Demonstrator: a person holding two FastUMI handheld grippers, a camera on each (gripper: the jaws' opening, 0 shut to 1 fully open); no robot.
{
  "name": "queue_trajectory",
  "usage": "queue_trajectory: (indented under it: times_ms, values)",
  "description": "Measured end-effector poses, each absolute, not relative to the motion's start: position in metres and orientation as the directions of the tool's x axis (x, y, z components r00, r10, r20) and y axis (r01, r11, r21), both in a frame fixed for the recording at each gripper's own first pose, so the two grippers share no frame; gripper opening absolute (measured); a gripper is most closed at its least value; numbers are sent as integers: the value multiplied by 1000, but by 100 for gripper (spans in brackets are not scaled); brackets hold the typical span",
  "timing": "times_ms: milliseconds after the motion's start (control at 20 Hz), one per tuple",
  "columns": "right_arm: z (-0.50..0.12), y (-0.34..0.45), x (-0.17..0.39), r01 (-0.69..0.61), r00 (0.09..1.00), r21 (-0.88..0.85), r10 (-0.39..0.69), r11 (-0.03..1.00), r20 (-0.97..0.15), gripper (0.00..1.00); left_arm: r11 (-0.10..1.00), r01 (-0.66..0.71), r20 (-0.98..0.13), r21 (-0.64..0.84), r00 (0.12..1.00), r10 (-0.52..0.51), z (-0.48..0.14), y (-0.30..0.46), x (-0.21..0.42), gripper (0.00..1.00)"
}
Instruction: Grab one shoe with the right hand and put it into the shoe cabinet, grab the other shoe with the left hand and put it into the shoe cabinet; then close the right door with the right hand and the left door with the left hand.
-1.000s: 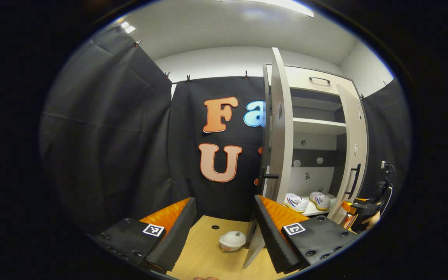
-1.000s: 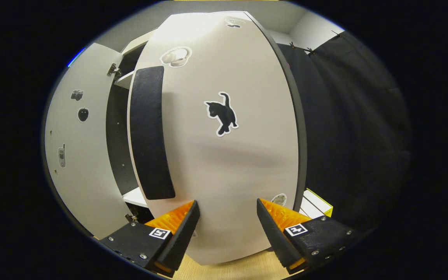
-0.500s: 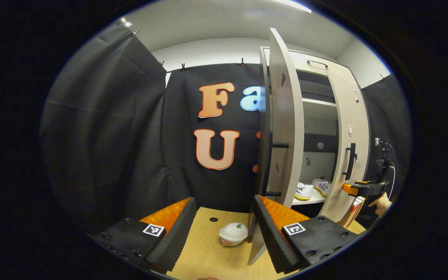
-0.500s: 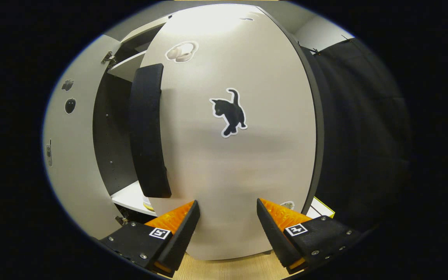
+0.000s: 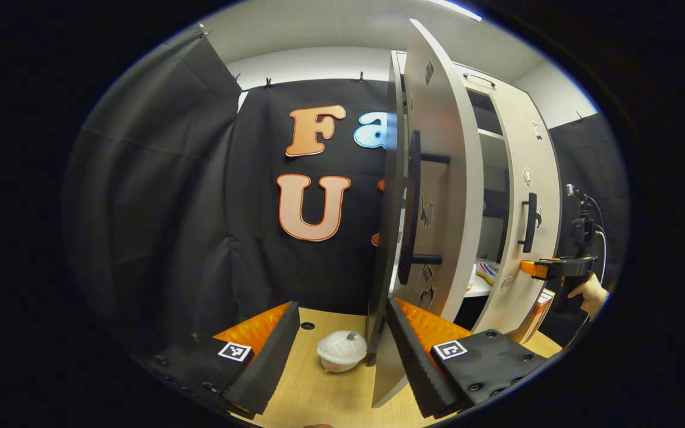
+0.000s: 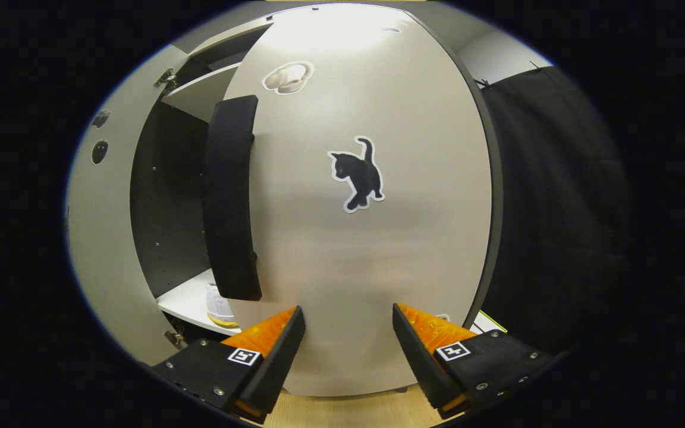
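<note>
- The right tongs (image 6: 347, 351) stood spread and empty, tips close against the right door (image 6: 378, 249); contact could not be told.
- That door looked a stiff, light, smooth panel on hinges; a flat push low on its face would probably do, or a hold on the handle (image 6: 229, 196) up and to the left of the tongs.
- A shoe (image 6: 219, 308) sat on the shelf just past the handle.
- The left tongs (image 5: 342, 351) were spread and empty too, with the left door (image 5: 431, 196) edge-on just ahead and to the right.
- Its handle (image 5: 414, 208) was above them.
</note>
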State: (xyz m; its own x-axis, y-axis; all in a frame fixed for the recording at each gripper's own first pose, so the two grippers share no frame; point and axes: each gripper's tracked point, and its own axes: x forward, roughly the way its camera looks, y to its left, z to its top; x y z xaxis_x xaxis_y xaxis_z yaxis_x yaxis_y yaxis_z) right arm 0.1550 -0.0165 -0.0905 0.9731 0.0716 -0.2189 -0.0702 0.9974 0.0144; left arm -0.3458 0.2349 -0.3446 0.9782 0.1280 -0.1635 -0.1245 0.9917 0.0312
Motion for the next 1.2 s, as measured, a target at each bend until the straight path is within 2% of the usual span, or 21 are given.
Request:
queue_trajectory:
  times_ms: [200,600,650,750,800,850,1000,1200]
  values:
    - [-79,-21,131,-79,978,-13,75,997,-194,92,993,-118,-202,26,972,121,-365,240,-324,95]
    - [-39,-42,79,-76,992,-67,68,995,-109,92,995,-100,-195,3,976,98,-367,229,-327,96]
    - [-36,-45,74,-74,993,-67,67,995,-101,92,995,-96,-195,7,976,95,-367,227,-327,94]
    - [-29,-50,65,-71,994,-60,66,996,-87,92,996,-84,-192,23,978,87,-367,219,-328,97]
    - [-25,-52,59,-70,995,-56,66,996,-79,92,997,-72,-190,29,979,76,-366,213,-330,99]
    - [-21,-54,54,-70,995,-55,66,996,-70,92,998,-58,-190,32,980,63,-365,205,-331,96]
    - [-12,-61,42,-65,997,-60,62,996,-52,92,1000,-6,-195,23,981,10,-368,179,-331,99]
    - [-7,-75,30,-53,998,-48,50,997,-49,92,999,41,-204,22,978,-36,-372,152,-325,96]
